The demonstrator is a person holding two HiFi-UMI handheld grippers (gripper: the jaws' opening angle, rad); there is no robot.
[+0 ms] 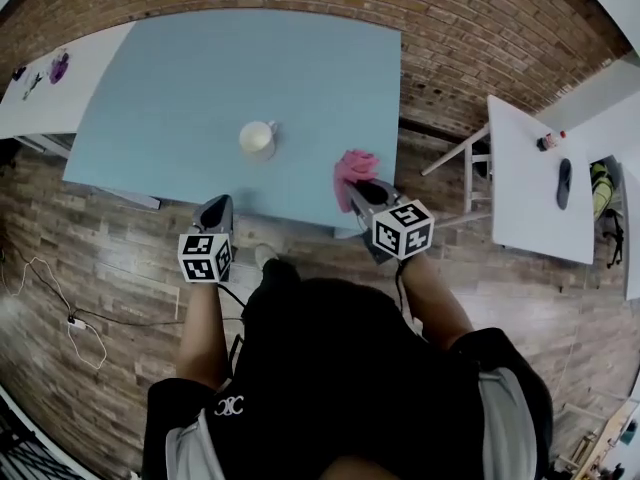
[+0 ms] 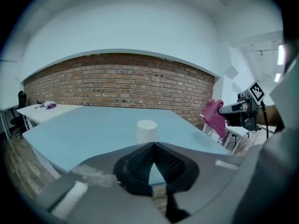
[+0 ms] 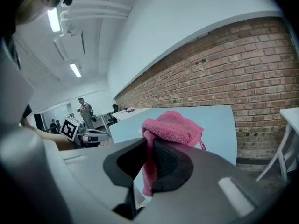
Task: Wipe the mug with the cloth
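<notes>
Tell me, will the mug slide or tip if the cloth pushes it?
The mug stands upright, unheld, on the smooth table, so a low push would probably slide it. A high push might tip it. It looks ceramic, so it is likely breakable if it falls.

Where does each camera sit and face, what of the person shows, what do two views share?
Head view: on the head, looking down at the table; arms, left gripper, right gripper show.
Left gripper view: along its shut jaws toward the mug.
Right gripper view: along jaws clamping the cloth.
Shared: mug, head and left gripper views.
</notes>
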